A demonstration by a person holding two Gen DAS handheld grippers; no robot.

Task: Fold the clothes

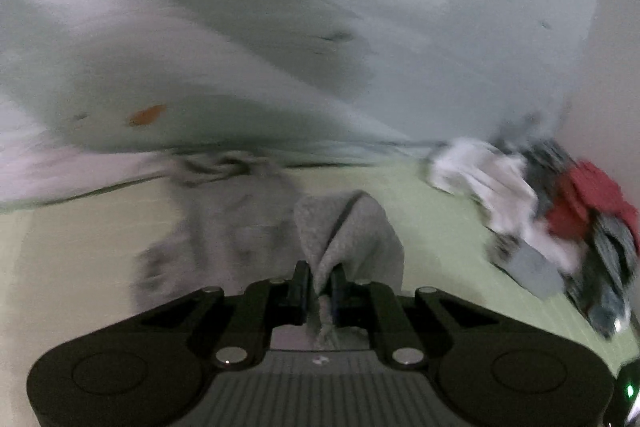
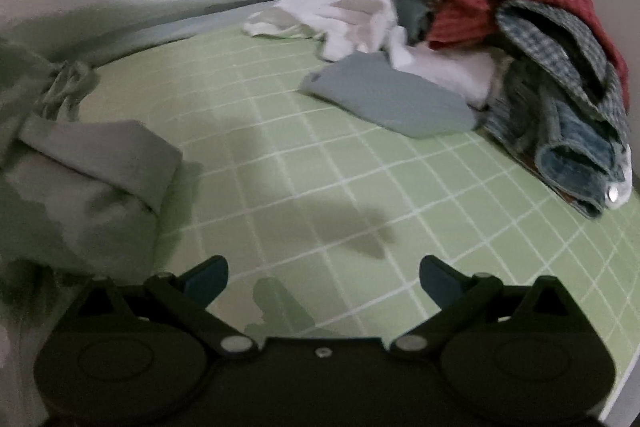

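- Left gripper (image 1: 320, 281): jaws pinched shut on a fold of the grey garment (image 1: 348, 231); cloth bunches up right between the fingers and trails down behind them toward the camera.
- Rest of the grey garment lies ahead and to the left of the left gripper, on the green gridded mat (image 1: 420, 227) (left view is motion-blurred, details soft).
- Right gripper (image 2: 323, 277): jaws spread wide, nothing between them, only bare mat (image 2: 320, 163) ahead of the fingers.
- From the right gripper the grey garment (image 2: 100, 163) sits ahead-left, a folded sleeve-like band across its top, apart from the fingers.
- Clothes pile (image 2: 520, 47) far ahead-right of the right gripper: red knit on top, checked blue fabric, denim, white cloth, a flat grey-blue piece (image 2: 392, 99) at its near edge.
- Same pile (image 1: 560, 219) shows ahead-right of the left gripper, well apart.
- Pale sheet with orange spots (image 1: 280, 7) fills the background beyond the left gripper.
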